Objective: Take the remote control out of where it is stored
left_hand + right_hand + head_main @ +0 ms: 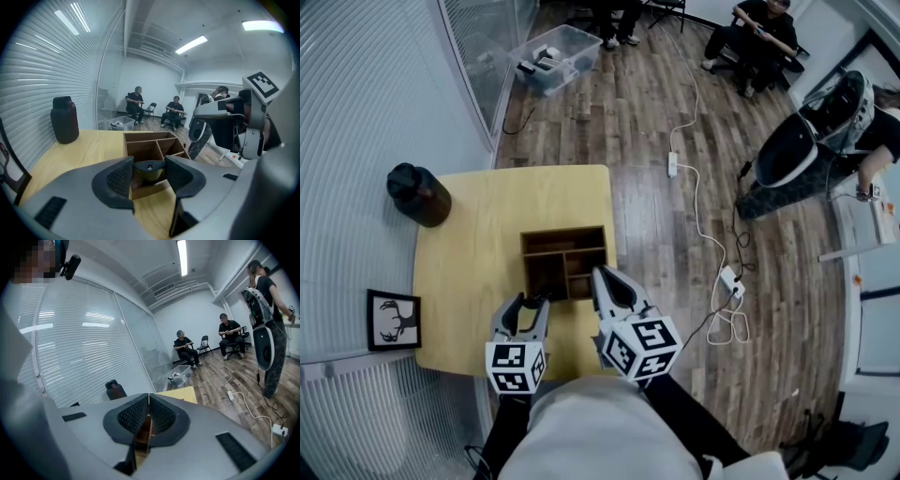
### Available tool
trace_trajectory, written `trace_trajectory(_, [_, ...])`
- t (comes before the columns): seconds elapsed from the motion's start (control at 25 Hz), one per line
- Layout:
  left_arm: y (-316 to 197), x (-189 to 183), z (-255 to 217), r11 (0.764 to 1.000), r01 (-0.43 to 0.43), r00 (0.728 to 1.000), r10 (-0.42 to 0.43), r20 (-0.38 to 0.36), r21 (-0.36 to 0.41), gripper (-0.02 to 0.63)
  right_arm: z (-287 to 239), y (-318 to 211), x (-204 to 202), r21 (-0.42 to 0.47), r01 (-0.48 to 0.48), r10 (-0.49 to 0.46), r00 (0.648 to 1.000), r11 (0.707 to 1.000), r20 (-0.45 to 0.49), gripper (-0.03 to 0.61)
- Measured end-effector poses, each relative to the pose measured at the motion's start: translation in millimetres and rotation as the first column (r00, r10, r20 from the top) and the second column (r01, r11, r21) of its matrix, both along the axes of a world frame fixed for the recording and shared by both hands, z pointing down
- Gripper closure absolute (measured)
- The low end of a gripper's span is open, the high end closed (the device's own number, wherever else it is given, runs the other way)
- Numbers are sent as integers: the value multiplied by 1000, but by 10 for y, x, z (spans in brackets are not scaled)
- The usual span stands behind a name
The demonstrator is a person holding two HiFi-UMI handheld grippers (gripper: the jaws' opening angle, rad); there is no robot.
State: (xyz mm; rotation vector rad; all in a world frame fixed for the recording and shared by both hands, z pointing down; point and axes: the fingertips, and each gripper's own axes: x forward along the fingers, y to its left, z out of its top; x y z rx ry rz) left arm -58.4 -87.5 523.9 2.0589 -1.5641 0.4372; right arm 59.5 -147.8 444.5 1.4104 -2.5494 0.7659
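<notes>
One remote control, clamped by left tongs, stands in wooden box; right tongs together.

right claw | jaws pressed together, empty | wooden organizer beneath | table beyond

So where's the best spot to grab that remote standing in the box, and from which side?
By its top end: the remote stands on end in the box's near compartment, so only that part shows. Come from the near side with a jaw on each side, as the left gripper has it, then probably lift upward.
</notes>
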Motion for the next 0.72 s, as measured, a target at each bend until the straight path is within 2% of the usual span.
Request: trace_trajectory(0.72, [16, -12, -96, 1000, 1, 1000, 0, -7, 10, 402, -5, 21, -9, -2, 0, 0, 1000, 1000, -4, 572])
